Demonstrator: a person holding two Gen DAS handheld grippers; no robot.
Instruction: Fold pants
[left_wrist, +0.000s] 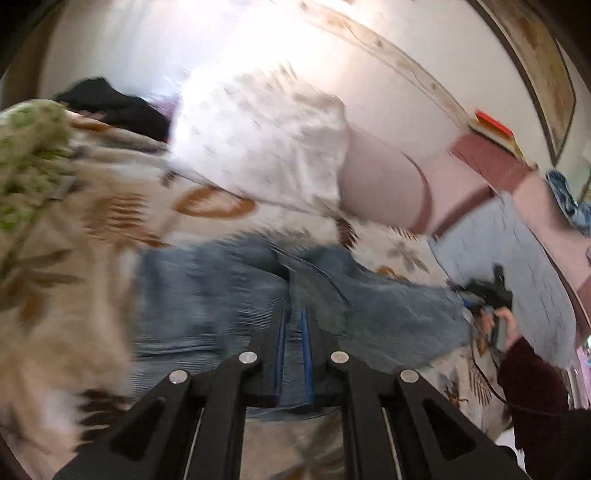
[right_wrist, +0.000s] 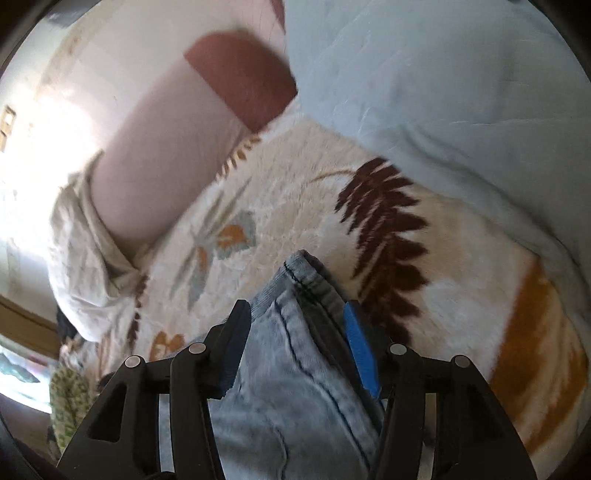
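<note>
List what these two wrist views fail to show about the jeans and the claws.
- Left wrist view: motion blur smears the jeans; their layout is unreadable.
- Left claw: fabric sits between the nearly shut fingers.
- Right wrist view: right claw frame hides the jeans' lower part; contact with the blue pad unclear.

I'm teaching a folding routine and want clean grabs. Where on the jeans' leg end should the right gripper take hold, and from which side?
Grip the stitched hem of the jeans, coming in from the leg side with the fingers pointing toward the hem. There the layers stack into one thick seamed edge raised off the blanket, so the right gripper can probably straddle it.
</note>
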